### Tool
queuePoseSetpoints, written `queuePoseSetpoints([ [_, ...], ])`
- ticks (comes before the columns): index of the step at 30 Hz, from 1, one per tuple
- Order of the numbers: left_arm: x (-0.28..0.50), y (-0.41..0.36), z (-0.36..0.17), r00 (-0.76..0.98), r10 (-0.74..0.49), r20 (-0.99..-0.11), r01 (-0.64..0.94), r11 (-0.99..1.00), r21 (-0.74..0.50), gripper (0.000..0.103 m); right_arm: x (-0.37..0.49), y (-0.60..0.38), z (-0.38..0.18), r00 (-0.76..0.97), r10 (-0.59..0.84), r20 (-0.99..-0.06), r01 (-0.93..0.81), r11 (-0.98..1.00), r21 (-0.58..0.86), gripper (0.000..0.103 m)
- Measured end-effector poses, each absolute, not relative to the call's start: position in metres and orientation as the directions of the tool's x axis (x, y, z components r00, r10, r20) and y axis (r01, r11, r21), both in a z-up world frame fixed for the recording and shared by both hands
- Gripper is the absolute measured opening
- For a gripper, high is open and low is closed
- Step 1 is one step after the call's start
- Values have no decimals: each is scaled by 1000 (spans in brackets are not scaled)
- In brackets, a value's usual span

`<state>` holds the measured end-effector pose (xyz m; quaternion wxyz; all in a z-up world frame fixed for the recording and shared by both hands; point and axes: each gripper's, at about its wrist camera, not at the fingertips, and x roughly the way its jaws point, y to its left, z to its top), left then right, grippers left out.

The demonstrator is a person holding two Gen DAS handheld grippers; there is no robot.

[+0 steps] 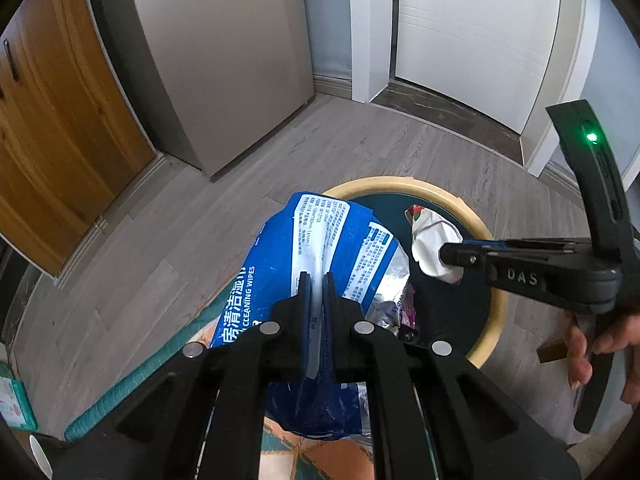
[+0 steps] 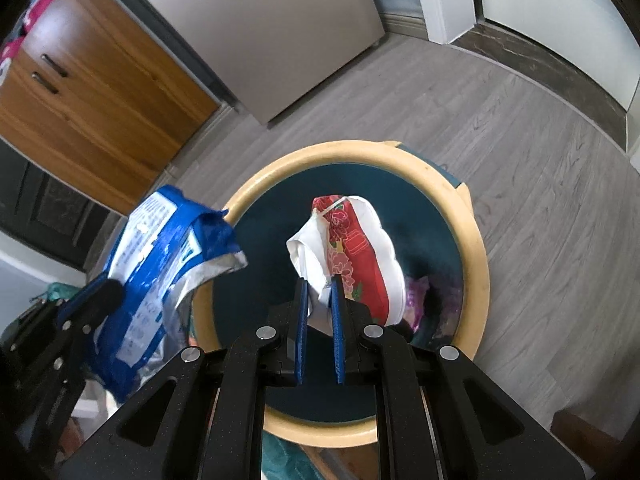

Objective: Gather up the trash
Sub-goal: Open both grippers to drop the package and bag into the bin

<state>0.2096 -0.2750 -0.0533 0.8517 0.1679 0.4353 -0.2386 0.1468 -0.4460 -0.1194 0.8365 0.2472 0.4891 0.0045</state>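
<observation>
A round bin point(image 1: 494, 248) point(image 2: 476, 248) with a pale wooden rim and dark teal inside stands on the floor. My left gripper point(image 1: 317, 278) is shut on a blue cleaning-wipes pack point(image 1: 288, 248) point(image 2: 160, 264), which hangs over the bin's left rim. My right gripper point(image 2: 319, 284) point(image 1: 450, 258) is shut on a red and white wrapper point(image 2: 360, 248) point(image 1: 432, 236), held above the bin's opening. Purple and silver trash point(image 2: 418, 296) point(image 1: 394, 304) lies inside the bin.
Grey wood floor point(image 1: 360, 144) surrounds the bin. A grey fridge point(image 1: 224, 60), a wooden cabinet point(image 1: 52, 128) and a white door point(image 1: 476, 32) stand behind. A patterned teal and orange rug point(image 1: 320, 456) lies near me. A hand point(image 1: 600, 344) grips the right tool.
</observation>
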Motion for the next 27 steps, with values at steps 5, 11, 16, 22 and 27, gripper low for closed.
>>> queuePoseSetpoints([
  [5, 216, -281, -52, 515, -276, -812, 549, 833, 65, 6, 147, -448, -119, 532, 255, -807, 225, 877, 425, 12],
  [11, 215, -275, -54, 510, -275, -815, 530, 847, 46, 11, 148, -448, -119, 528, 252, -811, 225, 879, 419, 15],
  [16, 211, -262, -50, 520, -267, -811, 499, 866, 34, 24, 147, -446, -115, 538, 249, -805, 216, 883, 418, 25],
  [22, 201, -236, -34, 555, -260, -790, 448, 894, 20, 49, 143, -444, -102, 561, 240, -792, 205, 887, 414, 50],
  [27, 183, -214, -16, 587, -247, -771, 418, 908, 28, 69, 132, -435, -86, 595, 240, -767, 179, 891, 418, 82],
])
